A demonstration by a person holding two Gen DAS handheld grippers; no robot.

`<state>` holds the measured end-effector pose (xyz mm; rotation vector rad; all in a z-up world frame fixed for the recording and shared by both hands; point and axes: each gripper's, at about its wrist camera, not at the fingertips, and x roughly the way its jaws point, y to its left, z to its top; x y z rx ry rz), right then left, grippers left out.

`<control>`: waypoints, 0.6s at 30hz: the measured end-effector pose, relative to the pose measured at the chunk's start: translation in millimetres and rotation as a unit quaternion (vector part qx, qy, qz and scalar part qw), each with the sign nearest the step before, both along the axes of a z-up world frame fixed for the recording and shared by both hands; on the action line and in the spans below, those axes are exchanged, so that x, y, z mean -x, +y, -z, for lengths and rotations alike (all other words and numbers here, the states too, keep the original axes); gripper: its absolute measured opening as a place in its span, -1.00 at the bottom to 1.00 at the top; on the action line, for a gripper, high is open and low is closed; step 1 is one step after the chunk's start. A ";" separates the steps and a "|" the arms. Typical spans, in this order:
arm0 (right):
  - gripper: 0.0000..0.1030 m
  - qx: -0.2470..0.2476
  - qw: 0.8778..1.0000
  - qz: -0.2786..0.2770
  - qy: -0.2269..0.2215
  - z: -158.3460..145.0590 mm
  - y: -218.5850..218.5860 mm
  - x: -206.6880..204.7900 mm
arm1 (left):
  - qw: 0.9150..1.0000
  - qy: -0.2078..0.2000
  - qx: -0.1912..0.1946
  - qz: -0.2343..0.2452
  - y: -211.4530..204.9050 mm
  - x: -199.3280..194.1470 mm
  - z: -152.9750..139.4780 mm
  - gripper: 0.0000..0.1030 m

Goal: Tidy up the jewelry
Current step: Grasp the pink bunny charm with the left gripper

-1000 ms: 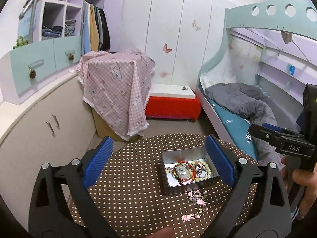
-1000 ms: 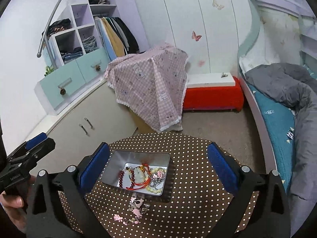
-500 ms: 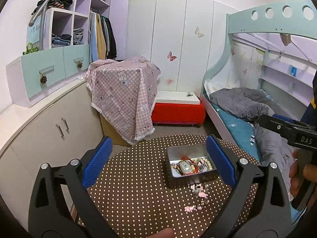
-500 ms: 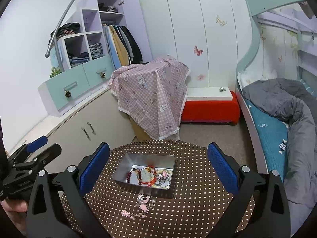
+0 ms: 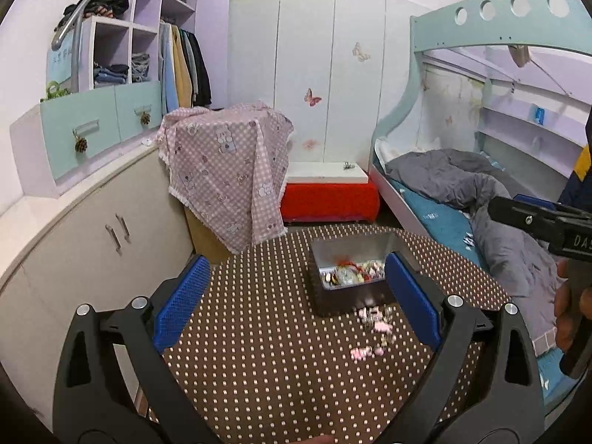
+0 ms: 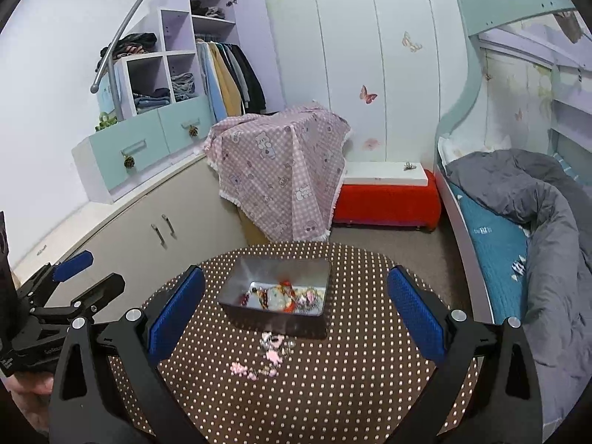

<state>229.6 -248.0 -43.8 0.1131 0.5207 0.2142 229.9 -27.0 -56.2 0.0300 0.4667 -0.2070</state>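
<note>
Left wrist view: the left hand-held gripper (image 5: 296, 303) is being held above the round polka-dot worktop (image 5: 266, 362), blue pads spread wide apart, nothing between them. A metal tin (image 5: 351, 270) is sitting on the far half of the worktop, with mixed jewelry (image 5: 351, 275) piled inside it. Loose pink pieces (image 5: 373, 333) are lying on the cloth just in front of the tin, outside it, slightly blurred. At the right edge, the right hand-held gripper (image 5: 536, 222) is being gripped by a hand (image 5: 571, 318); its jaw gap cannot be judged from here. Right wrist view: the right hand-held gripper (image 6: 296, 307) is likewise being held over the worktop (image 6: 333, 381), pads wide apart and empty. The tin (image 6: 275, 296) is being framed between the pads, jewelry (image 6: 285, 298) heaped at its bottom, loose pink pieces (image 6: 268, 353) lying near its front wall. The left hand-held gripper (image 6: 74, 281) is being seen at the left edge, off the worktop's side.
</note>
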 end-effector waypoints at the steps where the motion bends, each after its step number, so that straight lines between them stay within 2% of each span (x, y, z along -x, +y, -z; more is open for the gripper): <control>1: 0.84 0.000 1.000 0.002 0.002 1.9 -0.9 1.5 | 1.000 0.004 -0.001 0.002 0.0 1.1 3.9 0.82; 7: 0.84 -0.004 1.000 0.009 0.019 15.0 -6.2 7.1 | 0.999 0.021 -0.018 0.017 -4.4 6.6 27.5 0.82; 12: 0.84 -0.005 0.999 0.013 0.044 32.6 -8.2 5.3 | 0.997 0.027 -0.044 0.058 -21.2 5.1 52.5 0.82; 18: 0.84 -0.005 0.997 0.021 0.071 50.6 -16.1 2.6 | 0.986 0.081 -0.101 0.102 -49.8 -17.3 96.0 0.82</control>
